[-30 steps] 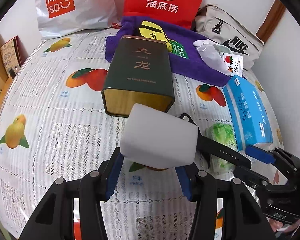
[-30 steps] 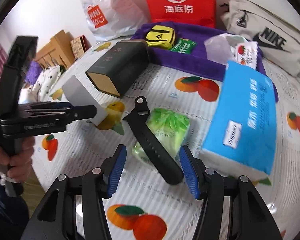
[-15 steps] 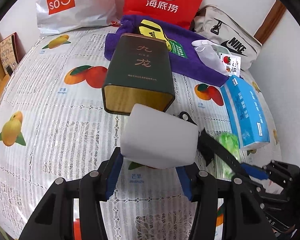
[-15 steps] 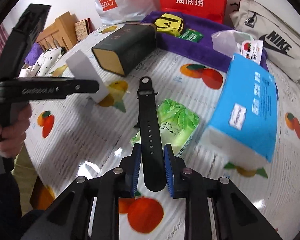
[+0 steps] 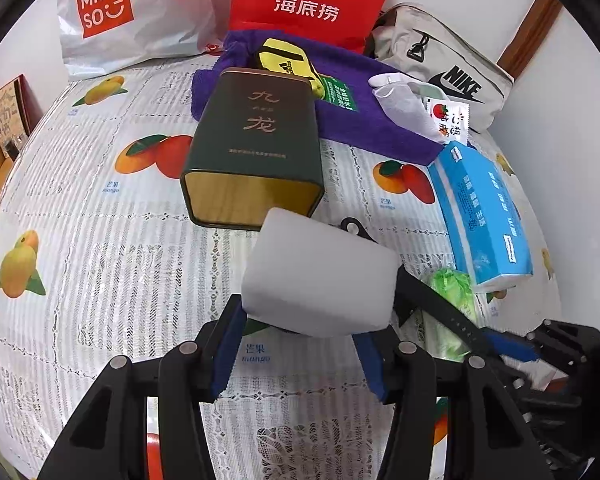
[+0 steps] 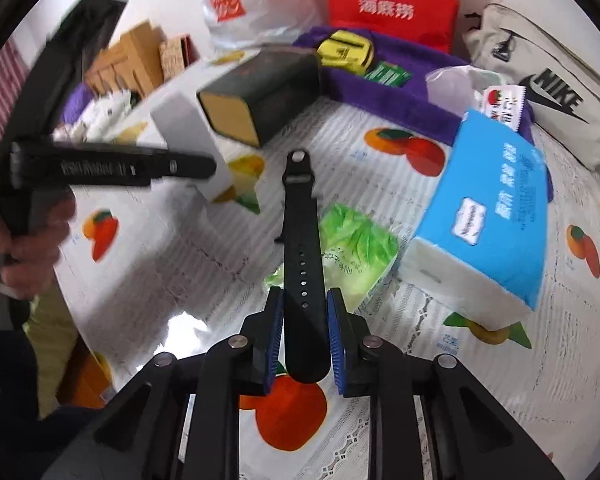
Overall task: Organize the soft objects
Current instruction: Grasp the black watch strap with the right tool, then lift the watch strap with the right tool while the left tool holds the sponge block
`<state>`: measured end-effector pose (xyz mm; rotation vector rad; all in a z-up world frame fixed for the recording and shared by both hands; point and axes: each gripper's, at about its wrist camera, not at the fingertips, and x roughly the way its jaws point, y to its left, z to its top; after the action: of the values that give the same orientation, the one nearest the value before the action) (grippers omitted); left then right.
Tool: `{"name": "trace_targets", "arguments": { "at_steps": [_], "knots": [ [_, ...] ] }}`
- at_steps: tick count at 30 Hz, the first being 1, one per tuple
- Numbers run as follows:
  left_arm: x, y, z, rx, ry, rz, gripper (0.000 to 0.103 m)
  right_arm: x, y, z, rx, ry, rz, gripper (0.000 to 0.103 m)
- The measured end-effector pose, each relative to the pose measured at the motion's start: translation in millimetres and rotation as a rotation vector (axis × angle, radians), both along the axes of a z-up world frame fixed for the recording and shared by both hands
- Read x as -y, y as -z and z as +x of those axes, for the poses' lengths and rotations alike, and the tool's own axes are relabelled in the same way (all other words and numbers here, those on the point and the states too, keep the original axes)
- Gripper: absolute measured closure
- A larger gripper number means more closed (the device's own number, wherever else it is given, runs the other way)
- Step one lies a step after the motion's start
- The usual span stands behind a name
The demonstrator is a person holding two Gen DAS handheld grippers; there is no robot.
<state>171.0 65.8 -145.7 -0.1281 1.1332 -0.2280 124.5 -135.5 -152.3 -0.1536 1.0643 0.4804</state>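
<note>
The left gripper (image 5: 296,344) is clenched on a white sponge block (image 5: 320,276), its blue fingers (image 5: 228,344) pressing the block's lower sides; the block fills the lower middle of the left wrist view, raised above the counter (image 5: 100,240) with its fruit-print cloth. In the right wrist view the right gripper (image 6: 303,336) has just been closing and now grasps a black watch strap (image 6: 300,248) by its rounded end, the strap running straight up the middle of the frame and crossing the left edge of a green packet (image 6: 356,248) lying on the counter. A blue tissue pack (image 6: 496,216) sits just right of that packet. A dark green tin (image 5: 256,148) lies on its side at centre of the left view, its far end against a purple towel (image 5: 364,116) in the upper middle, where a yellow pouch (image 5: 288,62) rests. A person's hand (image 6: 24,240) grips the left tool at the left edge of the right view.
</note>
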Motion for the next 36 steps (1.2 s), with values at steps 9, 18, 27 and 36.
{"name": "trace_targets", "arguments": {
  "at_steps": [9,18,27,36],
  "knots": [
    [0.7,-1.4,1.0,0.002,0.002,0.005,0.052,17.1,-10.4,10.4,0.002,0.044,0.035,0.081],
    [-1.9,1.3,2.5,-0.007,-0.002,0.003,0.052,13.2,7.3,9.6,-0.048,0.023,-0.019,0.068],
    [-6.3,0.5,4.6,-0.009,-0.01,-0.005,0.052,-12.3,2.7,25.5,0.029,-0.022,-0.071,0.058],
    [-12.9,-2.1,4.8,0.0,-0.027,-0.015,0.052,-20.3,18.1,31.3,0.037,-0.037,-0.133,0.08]
  ]
}}
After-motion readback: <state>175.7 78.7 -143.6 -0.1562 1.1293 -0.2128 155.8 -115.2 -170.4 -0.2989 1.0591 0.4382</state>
